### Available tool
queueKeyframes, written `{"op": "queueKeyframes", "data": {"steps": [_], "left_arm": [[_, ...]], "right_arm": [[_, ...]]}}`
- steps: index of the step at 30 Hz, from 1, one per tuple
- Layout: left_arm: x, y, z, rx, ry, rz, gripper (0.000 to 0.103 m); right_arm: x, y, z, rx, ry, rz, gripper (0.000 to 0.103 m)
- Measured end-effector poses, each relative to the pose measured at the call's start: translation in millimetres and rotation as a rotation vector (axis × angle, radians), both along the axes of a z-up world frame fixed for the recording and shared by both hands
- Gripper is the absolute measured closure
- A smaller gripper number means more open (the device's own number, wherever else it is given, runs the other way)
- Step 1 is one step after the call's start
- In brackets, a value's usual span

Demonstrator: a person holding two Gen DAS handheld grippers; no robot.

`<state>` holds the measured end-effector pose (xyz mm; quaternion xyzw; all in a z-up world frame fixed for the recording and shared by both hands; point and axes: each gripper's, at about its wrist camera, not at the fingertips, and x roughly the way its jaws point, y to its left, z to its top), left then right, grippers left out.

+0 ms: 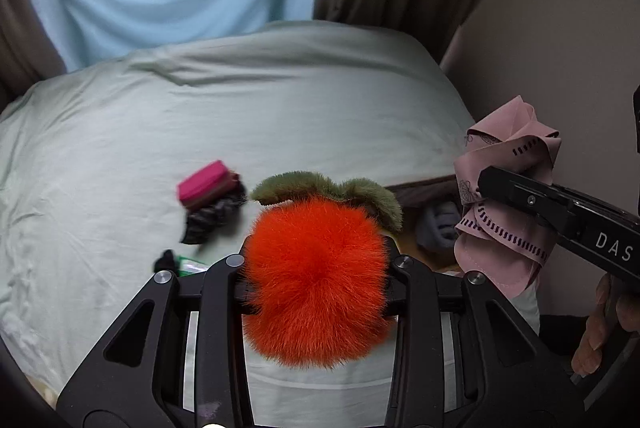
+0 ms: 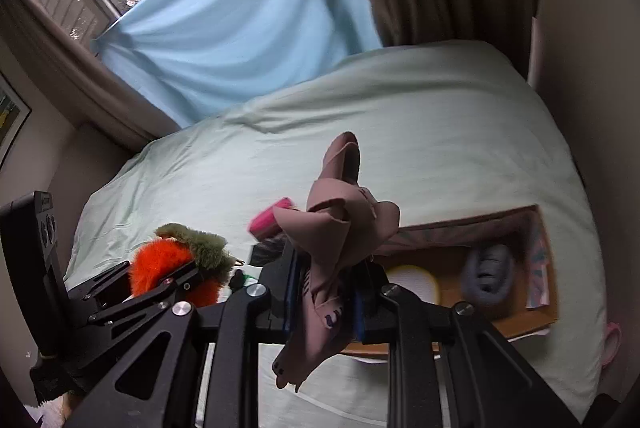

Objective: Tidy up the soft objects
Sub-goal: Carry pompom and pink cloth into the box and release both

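Observation:
My left gripper (image 1: 316,282) is shut on a fluffy orange plush (image 1: 316,280) with a green leafy top, held above the bed. The same plush (image 2: 160,266) and the left gripper (image 2: 170,282) show at the lower left of the right wrist view. My right gripper (image 2: 326,302) is shut on a crumpled dusty-pink cloth (image 2: 340,240) with dark stitched marks. That cloth (image 1: 508,188) and the right gripper (image 1: 516,194) hang to the right of the plush in the left wrist view. A cardboard box (image 2: 548,316) lies open on the bed, beyond and right of the cloth.
The pale green bedsheet (image 1: 240,116) fills both views. A pink pouch (image 1: 204,184), a dark scrunchie (image 1: 212,218) and a small green item (image 1: 190,264) lie on it. The box holds a grey knitted item (image 2: 488,272) and a white-and-yellow round thing (image 2: 416,284). Curtains (image 2: 224,40) and a wall (image 2: 592,68) border the bed.

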<state>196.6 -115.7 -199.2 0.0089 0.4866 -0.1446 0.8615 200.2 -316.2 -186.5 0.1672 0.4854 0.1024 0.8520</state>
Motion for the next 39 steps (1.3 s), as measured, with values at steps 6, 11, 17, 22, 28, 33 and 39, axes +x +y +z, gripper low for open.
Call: {"op": "queueKeyframes", "data": {"steps": [6, 11, 17, 22, 28, 33, 39], "left_arm": [[9, -76, -35, 0.011, 0.083, -0.032, 0.072], [29, -121, -77, 0.05, 0.153, -0.06, 0.072], [48, -139, -137, 0.123, 0.246, -0.065, 0.072], [50, -135, -181, 0.187, 0.334, -0.047, 0.072], [43, -123, -208, 0.248, 0.383, -0.049, 0.072], [38, -129, -204, 0.284, 0.338, -0.078, 0.001], [30, -126, -195, 0.286, 0.317, -0.114, 0.0]], "right_arm": [[7, -72, -36, -0.006, 0.072, -0.036, 0.083], [18, -114, -78, -0.021, 0.148, -0.039, 0.083], [31, -139, -124, -0.015, 0.229, -0.019, 0.083], [42, -131, -153, 0.006, 0.284, 0.04, 0.083], [56, -101, -182, 0.002, 0.329, 0.13, 0.083], [74, -92, -200, -0.003, 0.385, 0.143, 0.055], [76, -103, -200, 0.007, 0.369, 0.078, 0.003]]}}
